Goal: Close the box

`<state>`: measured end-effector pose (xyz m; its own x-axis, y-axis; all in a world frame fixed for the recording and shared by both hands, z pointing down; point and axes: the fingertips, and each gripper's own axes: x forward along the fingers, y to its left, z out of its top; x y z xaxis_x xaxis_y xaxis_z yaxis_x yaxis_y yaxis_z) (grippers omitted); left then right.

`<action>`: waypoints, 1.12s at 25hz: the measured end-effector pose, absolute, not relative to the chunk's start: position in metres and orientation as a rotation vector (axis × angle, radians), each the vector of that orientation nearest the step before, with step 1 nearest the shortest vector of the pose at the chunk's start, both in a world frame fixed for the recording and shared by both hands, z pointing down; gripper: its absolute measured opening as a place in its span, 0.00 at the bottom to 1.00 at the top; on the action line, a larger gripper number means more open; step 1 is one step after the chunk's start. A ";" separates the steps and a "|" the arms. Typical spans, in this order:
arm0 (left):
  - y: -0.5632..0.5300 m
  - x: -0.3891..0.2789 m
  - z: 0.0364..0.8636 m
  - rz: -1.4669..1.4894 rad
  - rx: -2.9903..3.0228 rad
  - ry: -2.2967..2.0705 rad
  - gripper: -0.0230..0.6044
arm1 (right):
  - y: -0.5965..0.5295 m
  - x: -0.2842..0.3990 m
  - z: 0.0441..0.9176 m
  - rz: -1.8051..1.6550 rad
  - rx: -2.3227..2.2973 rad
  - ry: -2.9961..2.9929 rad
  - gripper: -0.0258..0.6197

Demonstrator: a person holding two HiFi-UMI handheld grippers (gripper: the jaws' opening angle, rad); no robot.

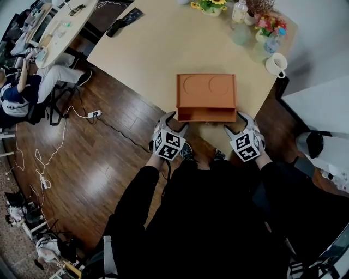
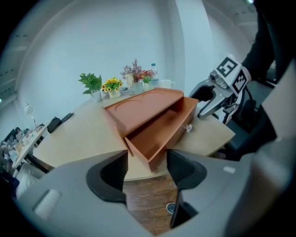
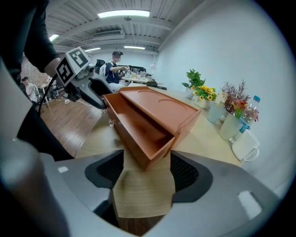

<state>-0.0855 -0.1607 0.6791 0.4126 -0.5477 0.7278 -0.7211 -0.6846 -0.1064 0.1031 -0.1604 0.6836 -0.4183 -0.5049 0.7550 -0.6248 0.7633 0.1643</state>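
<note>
On the pale tabletop [image 1: 142, 49], an orange-brown box [image 1: 206, 90] sat near the front edge, its drawer [image 1: 207, 115] pulled out toward the person. The left gripper [image 1: 177, 123] and right gripper [image 1: 233, 122] hovered at the drawer's front corners, both sets of fingers partly open and gripping nothing.

a pale wooden table [image 1: 147, 54] carries the box [image 1: 206, 90], which sits near the table's front corner with its drawer [image 1: 206, 114] pulled out towards that corner. along the far right side stand flower pots [image 1: 210, 5], a bottle [image 1: 239, 10], a glass [image 1: 240, 35] and a white mug [image 1: 277, 64]. a black object [image 1: 114, 27] lies at the far left edge.
</note>
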 end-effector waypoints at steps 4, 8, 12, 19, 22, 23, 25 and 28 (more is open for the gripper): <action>-0.155 -0.093 0.661 1.176 2.529 -1.089 0.43 | -0.149 0.106 0.683 0.191 0.824 -2.113 0.59; -0.161 -0.093 0.680 1.279 2.555 -0.916 0.59 | -0.162 0.108 0.690 0.176 0.803 -2.101 0.73; -0.175 -0.087 0.688 1.264 2.570 -0.850 0.78 | -0.185 0.103 0.687 0.177 0.779 -2.123 0.82; -0.190 -0.073 0.687 1.251 2.599 -0.857 0.78 | -0.195 0.090 0.678 0.128 0.719 -2.190 0.79; -0.191 -0.074 0.687 1.233 2.588 -0.862 0.77 | -0.197 0.089 0.677 0.133 0.725 -2.200 0.76; -0.193 -0.074 0.686 1.227 2.582 -0.863 0.75 | -0.198 0.090 0.676 0.137 0.733 -2.202 0.75; -0.196 -0.075 0.684 1.205 2.565 -0.877 0.70 | -0.200 0.092 0.676 0.151 0.761 -2.204 0.71; -0.202 -0.080 0.681 1.177 2.540 -0.919 0.57 | -0.207 0.097 0.672 0.151 0.812 -2.195 0.59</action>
<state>-0.0803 -0.2018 0.6808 0.4911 -0.4552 0.7427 -0.6104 -0.7881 -0.0794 0.0970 -0.2073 0.6721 -0.4957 -0.5049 0.7067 -0.5967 0.7892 0.1453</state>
